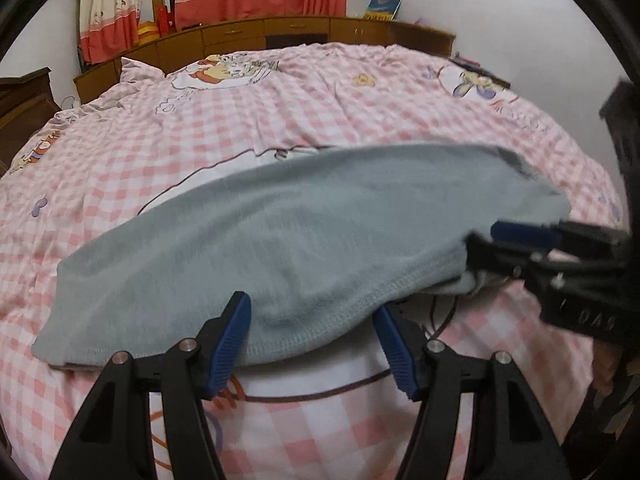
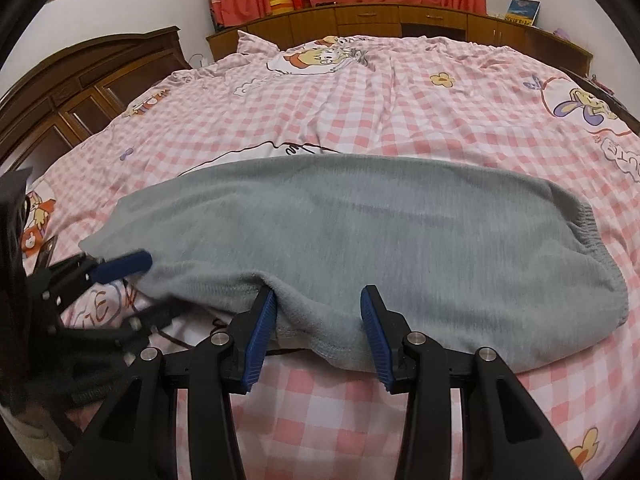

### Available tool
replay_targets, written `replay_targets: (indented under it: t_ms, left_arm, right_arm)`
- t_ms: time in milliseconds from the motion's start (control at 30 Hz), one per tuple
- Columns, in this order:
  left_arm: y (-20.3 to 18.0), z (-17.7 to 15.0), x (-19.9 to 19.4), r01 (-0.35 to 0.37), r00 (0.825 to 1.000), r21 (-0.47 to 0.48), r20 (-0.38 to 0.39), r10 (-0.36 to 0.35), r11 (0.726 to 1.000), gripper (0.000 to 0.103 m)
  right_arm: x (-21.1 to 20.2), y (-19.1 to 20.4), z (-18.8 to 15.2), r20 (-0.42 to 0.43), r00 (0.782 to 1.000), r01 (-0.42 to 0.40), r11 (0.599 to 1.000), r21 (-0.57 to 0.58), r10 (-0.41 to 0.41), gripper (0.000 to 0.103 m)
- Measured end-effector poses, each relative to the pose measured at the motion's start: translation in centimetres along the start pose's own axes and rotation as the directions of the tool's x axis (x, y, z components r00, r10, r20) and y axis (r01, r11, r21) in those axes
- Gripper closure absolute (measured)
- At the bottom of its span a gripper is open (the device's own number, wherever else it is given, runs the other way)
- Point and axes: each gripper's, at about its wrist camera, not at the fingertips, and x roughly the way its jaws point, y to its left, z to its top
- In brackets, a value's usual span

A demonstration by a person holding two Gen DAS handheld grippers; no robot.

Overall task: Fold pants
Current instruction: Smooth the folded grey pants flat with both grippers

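- Left wrist view fills mostly with the bed [image 1: 280,128], whose pink-and-white checked cover, printed with cartoon figures, lies thin and creased, with loose ridges running toward the upper centre of the frame.
- Across the middle of both frames lie the pants [image 2: 360,240]: grey, soft and fleecy, already doubled into one long band, with a gathered elastic waistband at the right edge of the right wrist view and a stitched hem along the near edge.
- The fold looks part done; my judgement is that the lengthwise fold is made and a crosswise fold comes next.
- The right gripper [image 2: 318,330] stands spread, its ribbed blue pads on either side of the near hem, with cloth between them but not pinched.
- The left gripper [image 1: 314,342] is likewise apart, straddling the hem at the lower centre of its frame, nothing clamped.
- The next move, as I read it, calls for both to close on that edge together, lift evenly and carry it over; the plush cloth may sag or slip if only one layer is caught.
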Motion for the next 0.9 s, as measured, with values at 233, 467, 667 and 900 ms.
replay_targets:
  t_ms: [233,467,667,900]
  left_arm:
    - [0.2,0.3,-0.8,0.031,0.999,0.018,0.007,-0.031,0.999,0.037]
    - [1.2,1.2,-0.1,0.017,1.000,-0.002,0.001,-0.017,1.000,0.037]
    - [1.8,2.3,0.0,0.045,0.999,-0.034,0.017,-0.044,0.998,0.037]
    - [2.1,2.2,0.2,0.036,0.999,-0.032,0.016,-0.036,0.999,0.037]
  right_arm:
    - [-0.3,0.2,-0.6,-0.003,1.000,0.003,1.000,-0.009,-0.003,0.059]
    - [-1.0,0.3,-1.2,0.004,1.000,0.003,1.000,0.008,-0.003,0.059]
    - [-1.5,1.6,-1.4,0.002,1.000,-0.031,0.999,-0.005,0.031,0.058]
    - [0.3,4.1,-0.9,0.021,0.999,0.025,0.998,-0.049,-0.024,0.055]
